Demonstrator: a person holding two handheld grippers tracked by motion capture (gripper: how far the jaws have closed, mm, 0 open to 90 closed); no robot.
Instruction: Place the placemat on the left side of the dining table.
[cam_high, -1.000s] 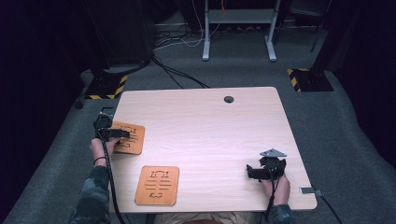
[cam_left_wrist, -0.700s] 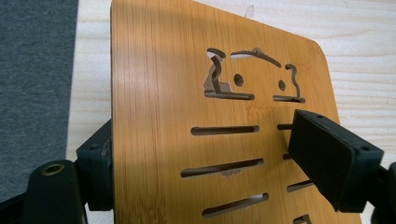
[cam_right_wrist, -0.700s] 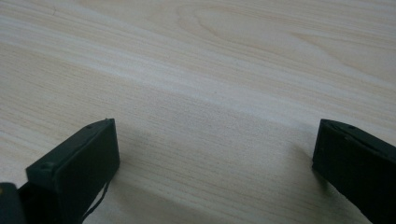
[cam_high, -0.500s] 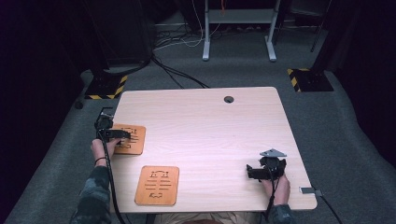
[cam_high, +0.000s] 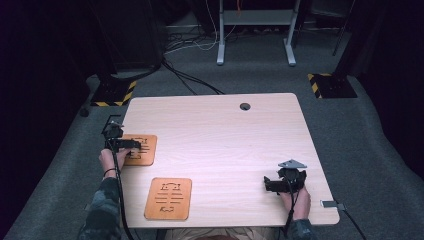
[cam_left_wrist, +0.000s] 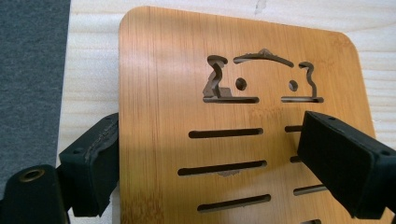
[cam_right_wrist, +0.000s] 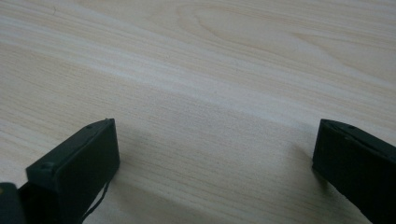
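Observation:
A slotted bamboo board (cam_high: 145, 150) with an animal-shaped cut-out lies flat at the table's left edge. My left gripper (cam_high: 131, 145) rests over it. In the left gripper view the board (cam_left_wrist: 187, 93) runs under the left gripper (cam_left_wrist: 210, 154). One pad (cam_left_wrist: 93, 163) stands beside its left edge and the other pad (cam_left_wrist: 345, 168) hangs over its slots. These jaws have just been opening and neither pad presses on the board. A second, similar board (cam_high: 169, 198) lies near the front edge. My right gripper (cam_high: 270, 185) sits open at the front right, with bare tabletop (cam_right_wrist: 210, 70) between its pads.
The light wooden table (cam_high: 225, 135) has a round cable hole (cam_high: 244, 106) near its far edge. A small grey clip (cam_high: 332, 204) sticks out at the front right corner. Around the table is grey carpet, with yellow-and-black striped bases (cam_high: 112, 95) and a metal frame (cam_high: 255, 30) behind.

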